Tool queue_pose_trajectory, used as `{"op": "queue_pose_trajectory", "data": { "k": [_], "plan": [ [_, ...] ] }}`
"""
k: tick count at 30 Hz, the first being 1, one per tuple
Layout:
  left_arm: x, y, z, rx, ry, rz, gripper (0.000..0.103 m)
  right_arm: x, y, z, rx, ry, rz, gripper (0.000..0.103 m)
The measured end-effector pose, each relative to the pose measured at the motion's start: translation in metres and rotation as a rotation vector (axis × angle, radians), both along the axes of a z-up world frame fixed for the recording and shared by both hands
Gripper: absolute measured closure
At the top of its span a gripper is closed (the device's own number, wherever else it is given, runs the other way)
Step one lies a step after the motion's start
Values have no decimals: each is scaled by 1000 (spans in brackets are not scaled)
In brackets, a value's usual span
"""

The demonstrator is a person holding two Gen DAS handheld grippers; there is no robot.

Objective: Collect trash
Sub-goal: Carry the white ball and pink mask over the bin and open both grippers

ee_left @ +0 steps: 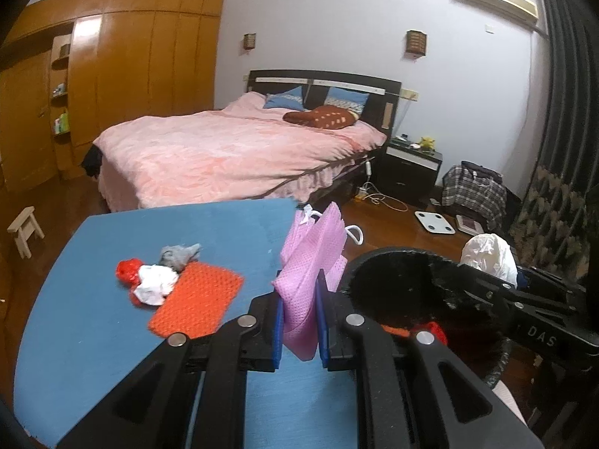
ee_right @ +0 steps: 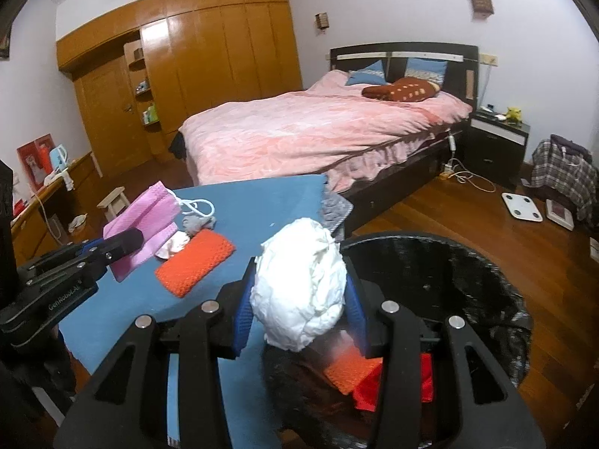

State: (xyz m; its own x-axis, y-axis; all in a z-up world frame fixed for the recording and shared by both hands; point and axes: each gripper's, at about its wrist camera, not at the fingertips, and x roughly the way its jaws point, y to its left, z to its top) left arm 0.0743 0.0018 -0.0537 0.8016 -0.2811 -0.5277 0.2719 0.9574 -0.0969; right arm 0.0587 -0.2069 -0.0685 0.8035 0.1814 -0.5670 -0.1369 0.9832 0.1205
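The left gripper [ee_left: 301, 320] is clamping a pink mask [ee_left: 310, 262] and the right gripper [ee_right: 299, 318] is squeezing a white paper wad [ee_right: 299, 288] just at the black bin [ee_right: 486, 262] rim, so either piece is risking dropping outside if let go early

The bin's [ee_right: 486, 280] near rim is cut off below; gripper arms hide most of its orange and red contents [ee_right: 374, 378].

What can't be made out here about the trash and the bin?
- Black trash bin: its bottom, both views, hidden by the hand-held grippers.
- Crumpled white paper scrap on the blue table: right wrist view, half hidden behind the pink face mask.
- Crumpled grey scrap: too blurred to identify.
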Motion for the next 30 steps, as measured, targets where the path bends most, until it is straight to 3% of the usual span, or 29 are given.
{"op": "queue_pose_trajectory", "data": {
  "k": [13,30],
  "plan": [
    [-4,-57,8,8,-25,-118,89,-22,-54,5,-7,-34,-103,62],
    [7,-129,-9,25,-18,-240,88,-27,-114,-11,-22,-26,-212,62]
  ]
}}
